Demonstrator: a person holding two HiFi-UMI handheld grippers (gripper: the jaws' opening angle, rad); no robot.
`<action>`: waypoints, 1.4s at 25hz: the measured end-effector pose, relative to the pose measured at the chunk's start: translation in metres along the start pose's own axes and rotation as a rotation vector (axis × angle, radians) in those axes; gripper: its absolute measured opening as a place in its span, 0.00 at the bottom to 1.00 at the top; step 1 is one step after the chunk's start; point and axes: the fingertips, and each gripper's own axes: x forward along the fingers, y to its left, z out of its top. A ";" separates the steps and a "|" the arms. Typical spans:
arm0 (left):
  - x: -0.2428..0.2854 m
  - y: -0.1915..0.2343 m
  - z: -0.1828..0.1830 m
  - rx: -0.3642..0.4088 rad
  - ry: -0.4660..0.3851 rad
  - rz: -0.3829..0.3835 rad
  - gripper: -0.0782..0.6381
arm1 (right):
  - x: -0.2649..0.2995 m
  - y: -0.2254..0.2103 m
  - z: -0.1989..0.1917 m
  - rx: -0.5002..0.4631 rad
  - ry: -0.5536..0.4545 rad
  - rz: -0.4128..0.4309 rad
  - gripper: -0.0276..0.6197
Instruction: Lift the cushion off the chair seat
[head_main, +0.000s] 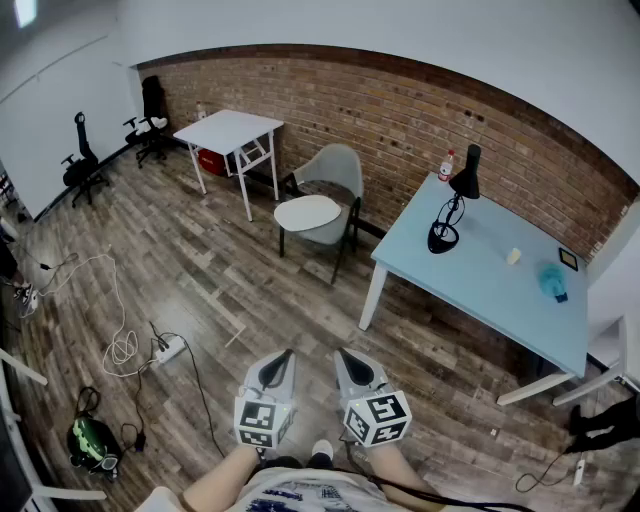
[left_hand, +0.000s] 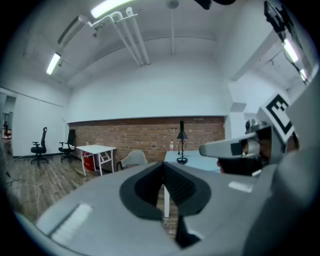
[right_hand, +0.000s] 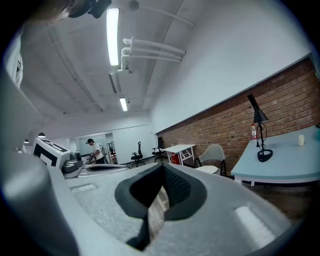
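Observation:
A grey shell chair (head_main: 335, 170) stands by the brick wall, between two tables. A white round cushion (head_main: 307, 212) lies flat on its seat. In the left gripper view the chair (left_hand: 134, 158) is small and far off; in the right gripper view the chair (right_hand: 215, 152) and its cushion (right_hand: 207, 169) are also distant. My left gripper (head_main: 278, 368) and right gripper (head_main: 352, 366) sit side by side at the bottom of the head view, well short of the chair. Both are shut and hold nothing. The left gripper (left_hand: 163, 176) and right gripper (right_hand: 163, 175) point towards the brick wall.
A light blue table (head_main: 500, 270) with a black desk lamp (head_main: 452, 200) and a bottle (head_main: 446, 165) stands right of the chair. A white table (head_main: 229, 131) stands to its left. Cables and a power strip (head_main: 168, 349) lie on the wooden floor. A person (right_hand: 95, 150) stands far off.

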 end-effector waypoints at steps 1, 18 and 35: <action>0.006 0.004 0.004 0.002 -0.009 0.008 0.10 | 0.006 -0.004 0.005 -0.009 -0.003 0.003 0.04; 0.052 0.033 0.006 -0.010 0.004 0.046 0.10 | 0.049 -0.038 0.008 0.003 0.018 0.012 0.04; 0.181 0.131 0.002 -0.006 0.015 -0.010 0.10 | 0.194 -0.097 0.006 0.024 0.066 -0.033 0.04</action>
